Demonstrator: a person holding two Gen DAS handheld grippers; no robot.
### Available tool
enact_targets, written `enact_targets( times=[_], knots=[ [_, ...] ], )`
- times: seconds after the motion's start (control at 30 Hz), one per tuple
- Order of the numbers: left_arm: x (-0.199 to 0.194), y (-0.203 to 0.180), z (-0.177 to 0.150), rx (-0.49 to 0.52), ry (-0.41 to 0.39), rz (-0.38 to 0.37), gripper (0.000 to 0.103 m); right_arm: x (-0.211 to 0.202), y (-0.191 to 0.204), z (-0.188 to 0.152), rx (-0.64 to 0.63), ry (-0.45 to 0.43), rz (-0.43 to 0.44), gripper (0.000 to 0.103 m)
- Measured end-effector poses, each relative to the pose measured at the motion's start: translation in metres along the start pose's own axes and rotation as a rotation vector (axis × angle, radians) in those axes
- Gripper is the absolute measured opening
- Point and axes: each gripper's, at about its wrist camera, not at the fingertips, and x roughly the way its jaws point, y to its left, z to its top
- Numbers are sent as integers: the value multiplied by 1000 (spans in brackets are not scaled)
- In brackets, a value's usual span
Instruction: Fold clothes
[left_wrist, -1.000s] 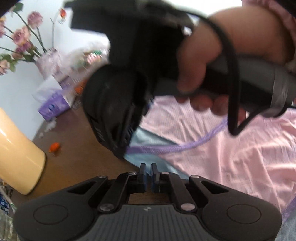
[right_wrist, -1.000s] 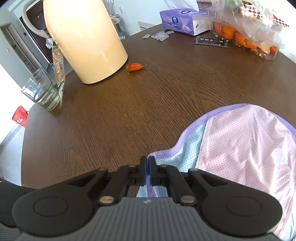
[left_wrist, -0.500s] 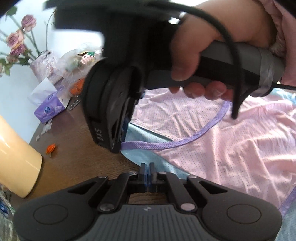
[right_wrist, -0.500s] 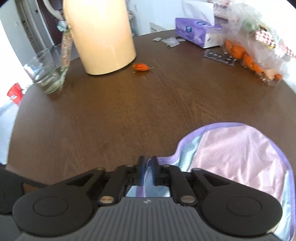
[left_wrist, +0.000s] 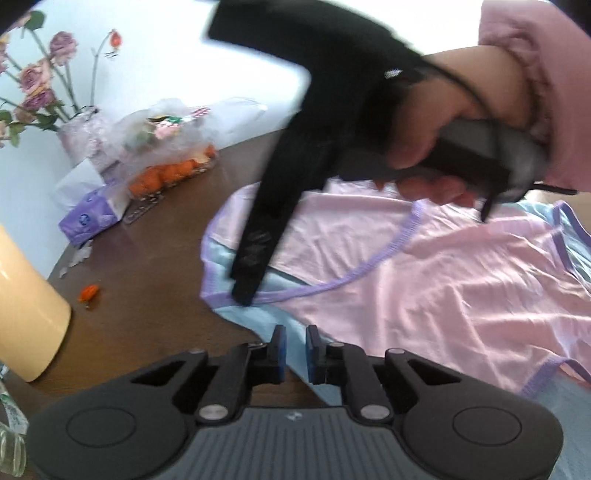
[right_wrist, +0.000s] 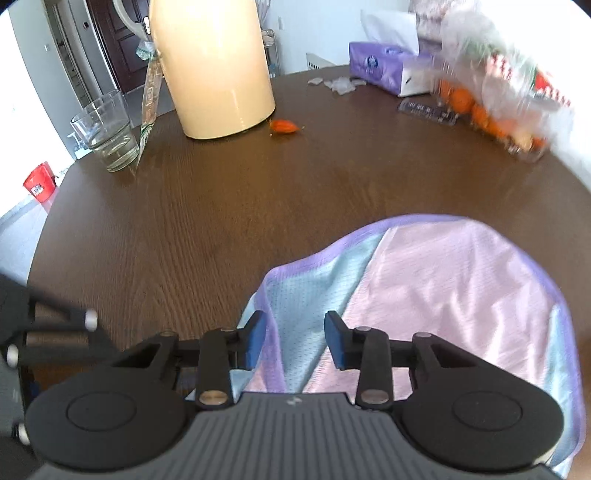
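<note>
A pink and light-blue mesh jersey (left_wrist: 424, 280) with purple trim lies on the brown round table (left_wrist: 147, 266). My left gripper (left_wrist: 295, 349) is slightly open, its jaws over the jersey's light-blue edge, gripping nothing. My right gripper (right_wrist: 295, 341) is open wider above the jersey's folded light-blue and pink part (right_wrist: 424, 295), empty. In the left wrist view the right gripper (left_wrist: 247, 291) is blurred, held by a hand, its tip near the purple trim.
A tall cream jug (right_wrist: 214, 70), a glass of water (right_wrist: 107, 136), a purple tissue box (right_wrist: 384, 66), a bag of oranges (right_wrist: 495, 99), a small orange scrap (right_wrist: 284, 126) and a flower vase (left_wrist: 81, 136) stand on the table's far side.
Both grippers were shut on the jersey's edge and have opened, letting it go. The jersey now lies on the table, and the right gripper has swung upward.
</note>
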Motion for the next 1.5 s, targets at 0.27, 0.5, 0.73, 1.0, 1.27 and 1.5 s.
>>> enact_targets(
  times=[0.27,0.5,0.73,1.0,1.27,1.5],
  knots=[
    [-7,-5,-4,-31,15,21,8,3,12,2,1,-17,72,2],
    [-16,-5,-7,-76,9,39,30,-29,12,-11,-47,-88,2,32],
    [-39,-12,-9,-137,-22,56,86,-63,12,-45,-70,-115,-73,83],
    [-75,-37,-14,-165,-49,70,91,-111,24,-89,-114,-161,-116,102],
    [-105,-68,-26,-202,-66,74,92,-159,53,-154,-157,-189,-162,103],
    [-126,-101,-46,-258,-84,30,92,-198,82,-226,-107,-245,-224,103]
  ],
)
